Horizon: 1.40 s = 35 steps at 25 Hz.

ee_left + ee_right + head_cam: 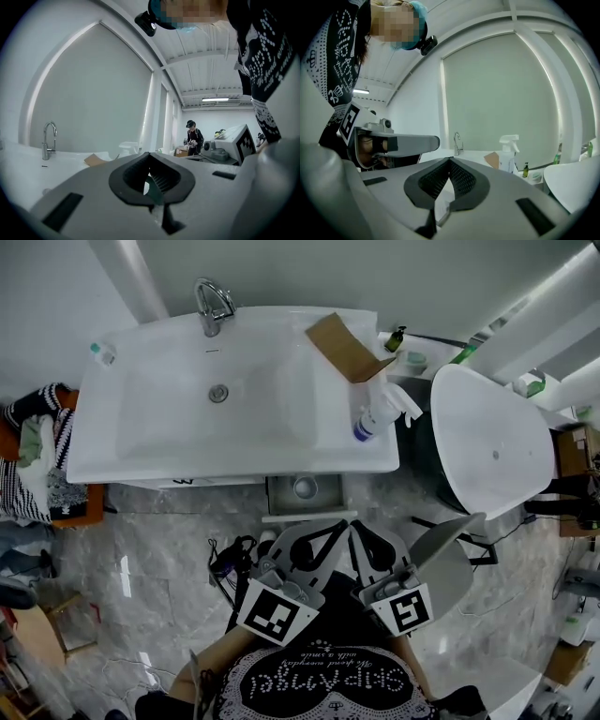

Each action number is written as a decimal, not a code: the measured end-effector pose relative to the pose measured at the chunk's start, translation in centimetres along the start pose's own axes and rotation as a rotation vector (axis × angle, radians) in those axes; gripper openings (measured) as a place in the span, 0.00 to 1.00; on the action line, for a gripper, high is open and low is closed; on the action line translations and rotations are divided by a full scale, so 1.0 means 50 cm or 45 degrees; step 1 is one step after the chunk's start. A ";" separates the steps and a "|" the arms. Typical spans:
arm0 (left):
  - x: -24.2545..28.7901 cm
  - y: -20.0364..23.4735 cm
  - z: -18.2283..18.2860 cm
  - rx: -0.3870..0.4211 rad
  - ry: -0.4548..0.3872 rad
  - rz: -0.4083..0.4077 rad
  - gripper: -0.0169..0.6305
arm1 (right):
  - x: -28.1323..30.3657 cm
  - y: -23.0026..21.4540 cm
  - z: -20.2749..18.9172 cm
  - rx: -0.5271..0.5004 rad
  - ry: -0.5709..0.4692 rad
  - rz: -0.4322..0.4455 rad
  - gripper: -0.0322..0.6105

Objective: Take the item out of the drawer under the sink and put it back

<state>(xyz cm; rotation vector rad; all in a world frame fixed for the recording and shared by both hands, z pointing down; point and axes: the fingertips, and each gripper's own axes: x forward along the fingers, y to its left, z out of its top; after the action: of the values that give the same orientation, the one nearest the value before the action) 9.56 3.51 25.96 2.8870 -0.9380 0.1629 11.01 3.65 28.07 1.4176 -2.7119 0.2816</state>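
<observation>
the left claw [150, 154] and the right claw [450, 161] are both closed tip to tip with nothing between them, held side by side facing the sink [281, 418]. the round grey item [305, 487] lies in the open drawer [277, 495] beneath it.

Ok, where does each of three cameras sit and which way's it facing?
Head view: on the head, steeply down at sink and open drawer; left gripper, right gripper, patterned top show.
Left gripper view: on the left gripper, along shut jaws toward faucet; right gripper, top at right.
Right gripper view: on the right gripper, along shut jaws toward faucet, spray bottle; left gripper at left.
Shared: faucet in all three.
</observation>
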 end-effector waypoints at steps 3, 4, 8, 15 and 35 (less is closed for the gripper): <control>0.000 -0.001 0.003 0.003 -0.003 0.003 0.03 | -0.007 -0.004 0.019 0.008 -0.029 0.000 0.08; -0.001 0.000 0.003 0.005 -0.003 0.006 0.03 | -0.009 -0.004 0.023 0.008 -0.036 0.003 0.08; -0.005 0.006 -0.002 0.003 0.006 0.027 0.03 | -0.011 -0.001 0.028 -0.002 -0.047 0.016 0.08; -0.014 0.016 -0.012 -0.015 0.016 0.054 0.03 | -0.006 0.001 0.012 -0.003 -0.032 0.020 0.08; -0.026 0.010 -0.025 -0.056 0.034 0.062 0.03 | -0.007 0.018 -0.012 -0.019 0.016 0.026 0.08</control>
<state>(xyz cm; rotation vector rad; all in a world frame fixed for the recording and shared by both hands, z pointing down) 8.15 4.04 27.05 2.8167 -0.9950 0.1820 10.45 4.56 28.49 1.3804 -2.7143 0.2695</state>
